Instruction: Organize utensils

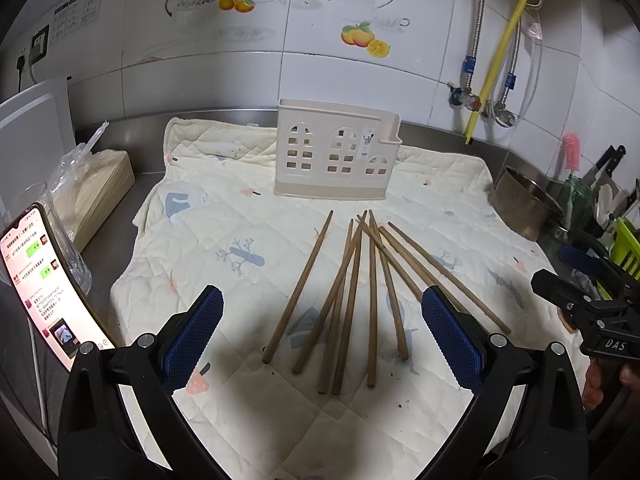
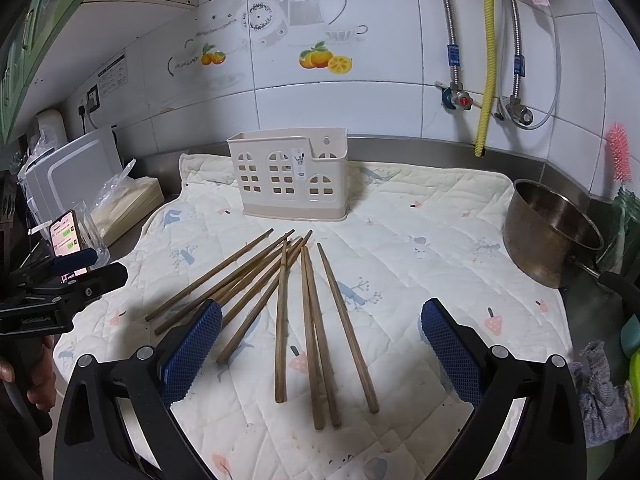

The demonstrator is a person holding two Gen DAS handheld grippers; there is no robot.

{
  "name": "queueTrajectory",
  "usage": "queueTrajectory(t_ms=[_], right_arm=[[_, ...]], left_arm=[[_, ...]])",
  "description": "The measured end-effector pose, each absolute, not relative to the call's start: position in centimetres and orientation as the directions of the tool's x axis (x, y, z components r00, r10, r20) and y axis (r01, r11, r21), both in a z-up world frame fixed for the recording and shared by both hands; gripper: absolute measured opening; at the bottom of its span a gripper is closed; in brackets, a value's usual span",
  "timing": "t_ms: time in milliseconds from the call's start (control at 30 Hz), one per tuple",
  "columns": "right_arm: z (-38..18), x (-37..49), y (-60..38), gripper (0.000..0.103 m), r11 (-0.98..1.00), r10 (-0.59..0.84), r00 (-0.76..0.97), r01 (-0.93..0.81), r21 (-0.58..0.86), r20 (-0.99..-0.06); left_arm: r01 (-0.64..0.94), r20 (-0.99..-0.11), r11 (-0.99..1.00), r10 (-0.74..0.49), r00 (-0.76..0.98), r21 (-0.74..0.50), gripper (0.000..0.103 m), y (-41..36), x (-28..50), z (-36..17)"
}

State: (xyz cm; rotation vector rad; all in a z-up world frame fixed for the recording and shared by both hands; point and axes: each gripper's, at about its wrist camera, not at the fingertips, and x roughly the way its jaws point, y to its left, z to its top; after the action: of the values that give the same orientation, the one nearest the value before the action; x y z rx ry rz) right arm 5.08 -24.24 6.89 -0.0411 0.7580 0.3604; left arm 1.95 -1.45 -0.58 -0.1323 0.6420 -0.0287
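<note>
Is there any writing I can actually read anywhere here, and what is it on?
"DAS": on the right gripper, seen from the left wrist.
Phone screen: text too small to read.
Wall notice: blurred.
Sticker on the utensil holder: unreadable.

Left fingers hide two chopsticks' middles

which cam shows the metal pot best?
Right wrist view: the metal pot shows whole, with its rim, its inside and the start of its handle. In the left wrist view the metal pot sits smaller at the fisheye edge, more warped and dimmer.
</note>
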Motion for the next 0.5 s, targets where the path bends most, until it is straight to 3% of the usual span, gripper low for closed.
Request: queueTrajectory(t_ms=[200,500], right_arm=[[5.8,5.6,-24.5,0.097,0.938,0.302,0.656,-0.335,0.092,-0.692],[4.0,6.5,-25.2,0.096,0.942,0.292,0.629,-0.318,0.105,-0.72]], left_arm=[[-0.04,-0.604,0.99,-0.049,0.795,-0.134,0.096,-0.3,2.6,-1.1],[-0.038,-0.645,0.991,-0.055,0.763,-0.129,0.071,1.3,3.8,-2.8]])
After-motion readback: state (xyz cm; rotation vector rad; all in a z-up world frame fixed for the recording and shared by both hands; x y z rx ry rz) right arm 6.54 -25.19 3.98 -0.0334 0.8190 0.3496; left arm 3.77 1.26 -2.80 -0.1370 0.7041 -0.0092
